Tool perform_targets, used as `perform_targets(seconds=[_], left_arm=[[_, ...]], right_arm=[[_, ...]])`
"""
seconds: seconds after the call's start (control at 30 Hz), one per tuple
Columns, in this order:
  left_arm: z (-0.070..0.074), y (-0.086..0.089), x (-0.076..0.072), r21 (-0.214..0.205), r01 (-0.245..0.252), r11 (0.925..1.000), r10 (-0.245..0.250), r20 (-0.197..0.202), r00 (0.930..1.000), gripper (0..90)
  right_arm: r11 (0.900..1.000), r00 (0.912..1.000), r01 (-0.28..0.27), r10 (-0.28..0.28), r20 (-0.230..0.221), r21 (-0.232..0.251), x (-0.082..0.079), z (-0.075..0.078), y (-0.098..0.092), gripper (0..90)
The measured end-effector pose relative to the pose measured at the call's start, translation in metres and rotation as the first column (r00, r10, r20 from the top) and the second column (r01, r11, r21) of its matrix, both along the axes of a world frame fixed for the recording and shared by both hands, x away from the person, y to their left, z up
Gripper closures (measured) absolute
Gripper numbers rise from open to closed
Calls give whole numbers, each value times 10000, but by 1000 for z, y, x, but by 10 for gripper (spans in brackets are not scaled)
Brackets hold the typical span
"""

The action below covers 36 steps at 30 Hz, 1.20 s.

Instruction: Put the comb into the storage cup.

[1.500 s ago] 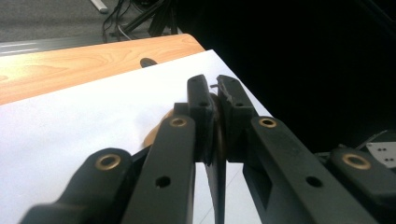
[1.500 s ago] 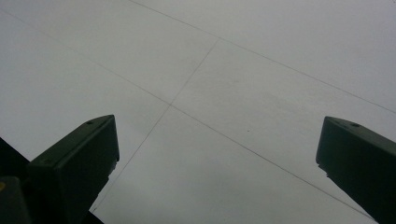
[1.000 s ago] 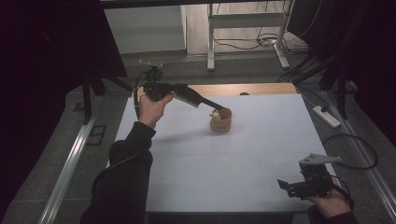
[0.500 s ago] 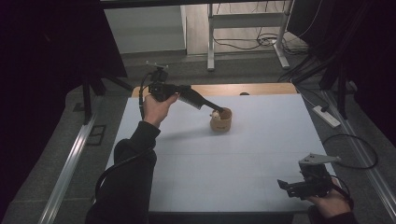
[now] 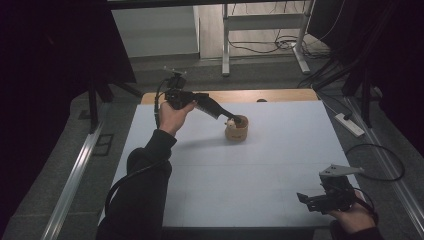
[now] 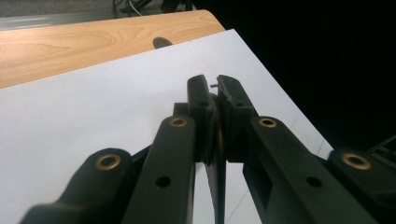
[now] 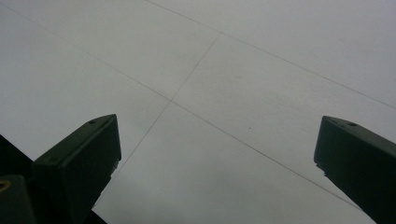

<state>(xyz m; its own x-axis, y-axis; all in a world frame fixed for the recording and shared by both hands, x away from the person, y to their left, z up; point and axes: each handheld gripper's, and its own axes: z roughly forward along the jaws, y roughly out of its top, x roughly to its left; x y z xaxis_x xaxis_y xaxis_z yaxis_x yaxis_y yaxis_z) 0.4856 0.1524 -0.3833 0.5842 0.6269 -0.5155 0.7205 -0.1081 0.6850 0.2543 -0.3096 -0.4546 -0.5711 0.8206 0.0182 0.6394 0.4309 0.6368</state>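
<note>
Lowered slightly since a second ago, the left tongs (image 5: 231, 119) now dip their tips at the rim of a small wooden cup (image 5: 236, 129) toward the far side of the white bench (image 5: 200, 190). From the left gripper view, their jaws are pressed together on a thin dark piece (image 6: 218, 140), too edge-on to identify. To do this step well, the tips probably should go straight down over the cup's mouth before letting go, so the cup is not tipped. Far to the right, at the near edge, the right tongs (image 5: 306, 200) rest with jaws wide apart, holding nothing.
</note>
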Motion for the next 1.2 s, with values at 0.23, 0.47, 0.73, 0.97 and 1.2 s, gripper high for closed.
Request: perform_targets(seconds=[0.23, 0.47, 0.73, 0.97, 1.2], left_arm=[[-3, -6, 3, 128, 41, 9999, -40, -60, 10000, 833], [-7, -10, 6, 197, 40, 9998, -37, -180, 9998, 832], [-9, -14, 7, 305, 26, 9995, -18, -266, 9996, 832], [-11, -17, 8, 403, 45, 9992, -33, -308, 9995, 832], [-13, -19, 10, 426, 30, 9991, -14, -374, 9993, 831]], right_arm=[[10000, 10000, -43, 42, -10, -72, 0, 0, 1, 14], [9999, 10000, -77, 76, -63, -120, 0, 0, 1, 16], [9997, 9999, -101, 99, -87, -205, 0, -1, 2, 19], [9996, 9999, -124, 122, -80, -240, 0, -1, 2, 19], [9995, 9999, -141, 138, -86, -270, 0, -1, 2, 20]])
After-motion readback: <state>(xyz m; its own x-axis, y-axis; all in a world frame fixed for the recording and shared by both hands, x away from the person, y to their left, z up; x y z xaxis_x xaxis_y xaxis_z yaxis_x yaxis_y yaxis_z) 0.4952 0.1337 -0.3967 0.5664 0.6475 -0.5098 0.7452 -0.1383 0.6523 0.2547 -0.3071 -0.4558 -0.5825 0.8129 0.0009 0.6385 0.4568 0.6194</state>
